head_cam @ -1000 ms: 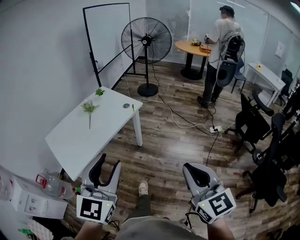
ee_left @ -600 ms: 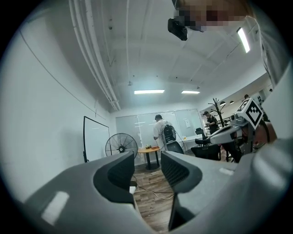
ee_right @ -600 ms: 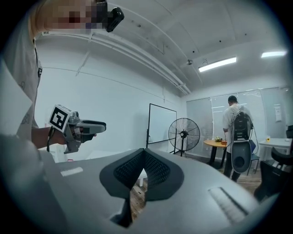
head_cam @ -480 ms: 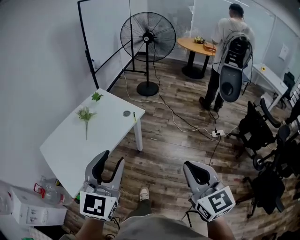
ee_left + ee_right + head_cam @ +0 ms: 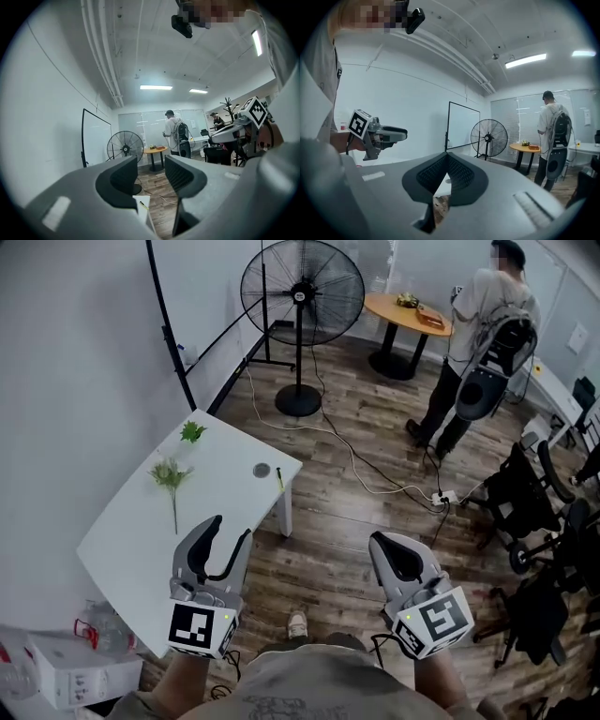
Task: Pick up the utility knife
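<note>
The utility knife [image 5: 279,479], slim and yellow-green, lies near the right edge of the white table [image 5: 141,531] in the head view. It also shows small on the table corner [image 5: 143,216] as the knife [image 5: 144,205] in the left gripper view. My left gripper [image 5: 230,529] hovers over the table's near right corner, short of the knife, open and with nothing between its jaws [image 5: 151,176]. My right gripper [image 5: 384,542] hangs over the wooden floor to the table's right, shut and holding nothing [image 5: 447,161].
On the table lie two green plant sprigs [image 5: 172,474] and a small round grey disc [image 5: 262,470]. Beyond stand a pedestal fan [image 5: 302,287], a round wooden table [image 5: 408,310] and a person with a backpack [image 5: 487,343]. A cable and power strip [image 5: 441,496] cross the floor; office chairs [image 5: 534,512] stand right.
The view has moved forward, so the table and knife sit closer to my grippers. The person with the backpack has shifted to the right. Both grippers keep their states.
</note>
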`<state>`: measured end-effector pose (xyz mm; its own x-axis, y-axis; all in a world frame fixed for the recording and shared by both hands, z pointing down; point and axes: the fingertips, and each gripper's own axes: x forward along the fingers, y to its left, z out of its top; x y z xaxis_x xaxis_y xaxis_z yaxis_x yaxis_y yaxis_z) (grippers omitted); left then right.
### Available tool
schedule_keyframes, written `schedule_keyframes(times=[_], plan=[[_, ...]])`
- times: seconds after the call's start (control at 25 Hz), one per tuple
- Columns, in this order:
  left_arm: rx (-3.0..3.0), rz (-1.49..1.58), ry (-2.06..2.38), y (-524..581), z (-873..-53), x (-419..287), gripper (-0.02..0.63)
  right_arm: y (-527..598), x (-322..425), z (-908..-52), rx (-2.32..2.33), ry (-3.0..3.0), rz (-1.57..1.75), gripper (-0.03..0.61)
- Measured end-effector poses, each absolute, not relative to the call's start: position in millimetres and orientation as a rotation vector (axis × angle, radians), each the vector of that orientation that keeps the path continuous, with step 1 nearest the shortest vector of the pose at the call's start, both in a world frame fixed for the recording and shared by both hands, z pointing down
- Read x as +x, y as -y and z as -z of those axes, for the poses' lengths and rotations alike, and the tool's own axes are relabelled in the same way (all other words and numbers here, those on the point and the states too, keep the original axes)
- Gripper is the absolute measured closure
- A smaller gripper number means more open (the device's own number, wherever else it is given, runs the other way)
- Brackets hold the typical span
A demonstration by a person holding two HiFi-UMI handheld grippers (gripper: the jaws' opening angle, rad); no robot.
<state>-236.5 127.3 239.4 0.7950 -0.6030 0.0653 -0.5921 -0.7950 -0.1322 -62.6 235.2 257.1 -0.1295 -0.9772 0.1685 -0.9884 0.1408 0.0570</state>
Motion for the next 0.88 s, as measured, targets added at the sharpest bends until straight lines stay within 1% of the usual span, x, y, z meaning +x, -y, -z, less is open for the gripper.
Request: schedule_keyframes(times=[0.44, 0.6, 0.88], plan=[[-2.916, 0.183, -0.933, -75.6, -260.6, -199.6, 0.443, -189.0, -21.7, -276.1, 1.966, 2.185, -0.159, 0.551], [-2.891, 0.215, -0.992, -63.1, -263.2, -183.3, 0.443, -168.0, 1.6, -282.6, 1.939, 2.233, -0.170, 0.551], [-2.848, 0.252, -1.169, -7.7, -269.0, -136.3, 0.443, -91.3, 61.6, -289.5, 1.823, 2.350, -0.163, 0.550]])
